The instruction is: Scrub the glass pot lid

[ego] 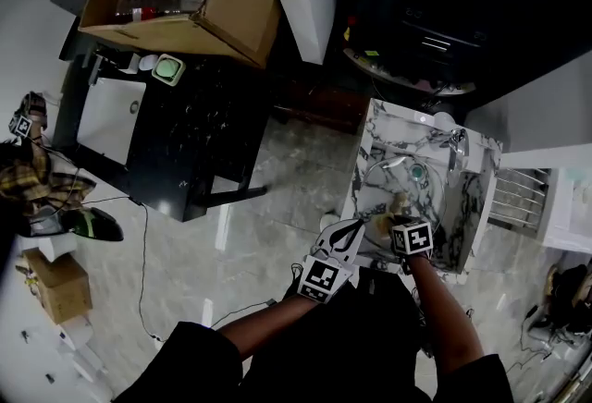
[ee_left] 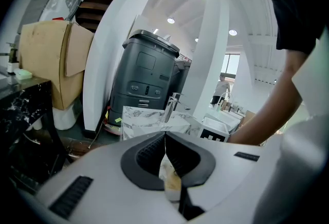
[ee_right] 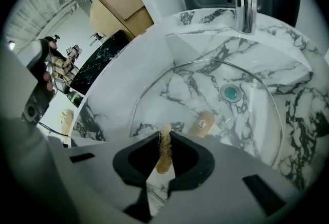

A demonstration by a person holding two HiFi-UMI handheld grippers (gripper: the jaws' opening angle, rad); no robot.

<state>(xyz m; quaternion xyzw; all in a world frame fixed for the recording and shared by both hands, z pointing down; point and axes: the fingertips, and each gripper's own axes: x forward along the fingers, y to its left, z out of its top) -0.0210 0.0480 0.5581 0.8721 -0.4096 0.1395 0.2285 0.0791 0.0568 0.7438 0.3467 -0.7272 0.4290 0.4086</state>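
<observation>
Right claw point(ee_right: 164, 134) clenched on a tan fibrous scrubber point(ee_right: 164, 152), glass pot lid point(ee_right: 205, 89) lying in the marble sink point(ee_right: 303, 63) just ahead of it, left claw point(ee_left: 165, 135) beside it, outside the sink, clenched on a pale yellowish scrap point(ee_left: 170, 179)

The sink point(ee_right: 288, 89) is white marble veined in grey and black, with a teal drain point(ee_right: 230, 93). At seven o'clock from the drain is the tan knob point(ee_right: 201, 123) of the clear glass lid point(ee_right: 195, 89). The scrubber point(ee_right: 164, 153) is golden-tan and stringy against the black pads of the pale grey right gripper point(ee_right: 164, 134), whose marker cube point(ego: 413, 238) shows black and white squares. In the head view a brown cardboard box point(ego: 231, 4) sits at eleven o'clock, above a glossy black table point(ego: 199, 133).
</observation>
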